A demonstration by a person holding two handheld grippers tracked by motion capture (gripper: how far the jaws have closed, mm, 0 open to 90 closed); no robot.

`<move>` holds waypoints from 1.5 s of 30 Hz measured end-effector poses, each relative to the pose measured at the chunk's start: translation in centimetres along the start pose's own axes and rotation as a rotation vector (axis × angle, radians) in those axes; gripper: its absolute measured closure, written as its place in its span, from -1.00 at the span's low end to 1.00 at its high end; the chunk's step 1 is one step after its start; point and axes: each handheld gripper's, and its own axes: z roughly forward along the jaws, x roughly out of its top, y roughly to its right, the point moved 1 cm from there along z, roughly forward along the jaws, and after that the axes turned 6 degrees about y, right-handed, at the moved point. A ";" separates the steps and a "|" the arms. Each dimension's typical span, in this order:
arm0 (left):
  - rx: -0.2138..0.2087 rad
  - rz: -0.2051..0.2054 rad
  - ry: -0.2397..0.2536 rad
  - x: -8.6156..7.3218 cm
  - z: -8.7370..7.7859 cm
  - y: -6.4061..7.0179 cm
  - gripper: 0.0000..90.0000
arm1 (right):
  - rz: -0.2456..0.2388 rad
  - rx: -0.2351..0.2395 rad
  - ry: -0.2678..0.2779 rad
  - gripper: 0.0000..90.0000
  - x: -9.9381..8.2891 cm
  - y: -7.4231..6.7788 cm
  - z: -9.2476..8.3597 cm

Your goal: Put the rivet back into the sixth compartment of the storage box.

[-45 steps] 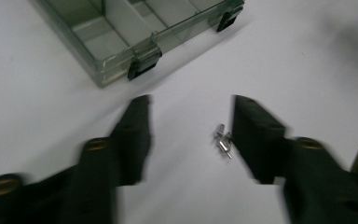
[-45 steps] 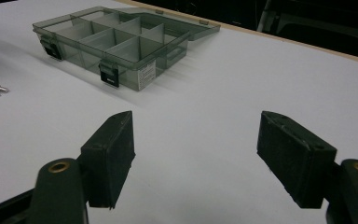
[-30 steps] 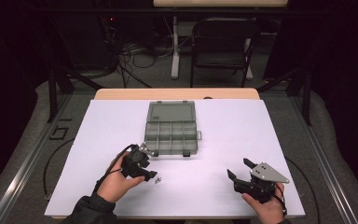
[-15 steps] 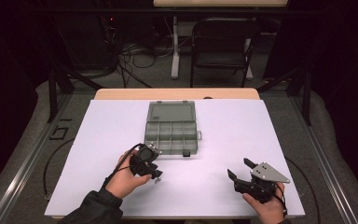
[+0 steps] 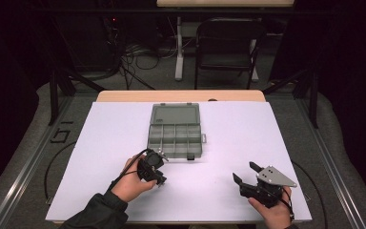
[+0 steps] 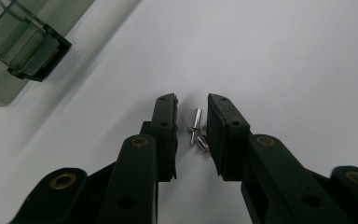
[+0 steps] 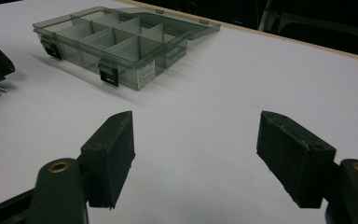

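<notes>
Left gripper view has small metal pins (image 6: 196, 132) lying on the white table surface (image 6: 284, 56) between the narrowly parted left gripper (image 6: 192, 126) jaws (not yet clamped), just off the compartment box (image 5: 175, 132) front edge, while the right gripper (image 5: 244, 176) gapes wide near the front right corner.

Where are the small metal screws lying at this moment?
In the left gripper view, the screws lie on the white table between the left gripper jaws, near the grey box.
</notes>
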 end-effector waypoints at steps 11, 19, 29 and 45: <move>0.006 0.002 -0.028 -0.2 0.6 -0.1 0.77 | 0.000 -0.001 0.002 -0.39 0.0 0.1 0.0; -0.008 -0.014 -0.022 -0.2 0.8 -0.3 0.83 | 0.001 0.003 -0.005 -0.39 0.0 0.1 0.0; -0.013 -0.042 0.010 0.0 0.0 -0.6 0.84 | 0.005 0.000 -0.007 -0.39 0.0 0.2 -0.1; -0.008 -0.060 0.043 1.0 -1.8 -0.9 0.85 | 0.006 -0.001 -0.004 -0.39 0.0 0.2 -0.1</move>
